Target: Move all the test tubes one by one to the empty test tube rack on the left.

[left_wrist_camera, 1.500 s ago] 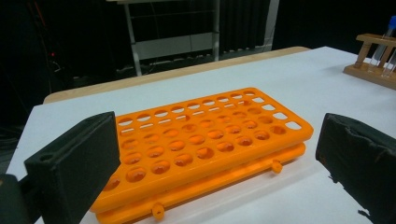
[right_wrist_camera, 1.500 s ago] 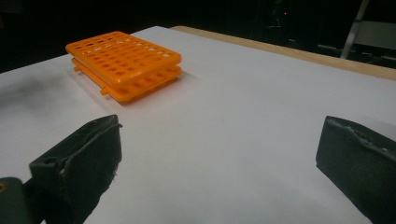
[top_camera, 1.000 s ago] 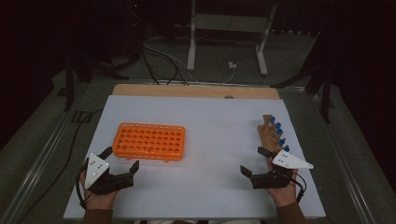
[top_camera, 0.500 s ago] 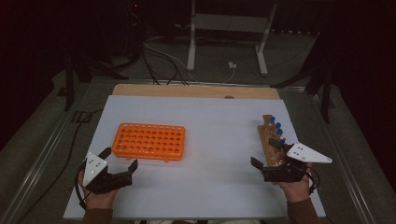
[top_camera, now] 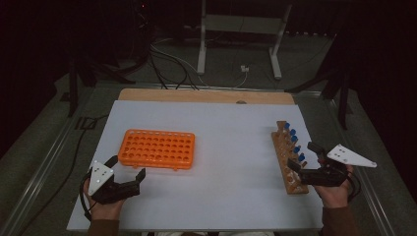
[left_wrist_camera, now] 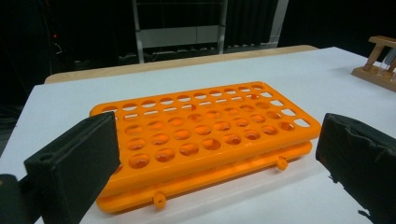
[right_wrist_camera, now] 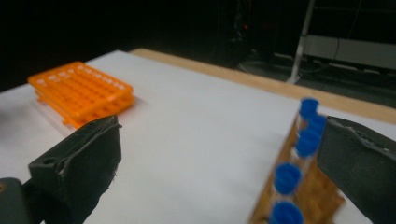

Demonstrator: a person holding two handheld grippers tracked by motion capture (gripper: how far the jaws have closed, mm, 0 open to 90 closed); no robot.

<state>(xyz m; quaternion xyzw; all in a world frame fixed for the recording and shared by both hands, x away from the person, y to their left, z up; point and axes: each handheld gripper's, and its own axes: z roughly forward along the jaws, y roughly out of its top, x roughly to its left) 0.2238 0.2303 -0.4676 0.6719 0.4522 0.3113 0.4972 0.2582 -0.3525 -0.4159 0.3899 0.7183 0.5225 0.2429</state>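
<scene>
With jaws spread, the right gripper point(top_camera: 304, 158) closes in on the blue-capped tubes point(top_camera: 295, 142) in the wooden rack point(top_camera: 284, 160) at the table's right, and a skewed approach could topple them, while the left gripper point(top_camera: 129, 169), also open, waits near the orange rack point(top_camera: 158, 148).

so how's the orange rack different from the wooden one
The orange plastic rack is wide, with many rows of holes, all empty; the wooden rack is a narrow strip holding blue-capped tubes. The orange rack lies crosswise near the left gripper, the wooden one lengthwise by the right gripper. Both sit on the white tabletop.
</scene>
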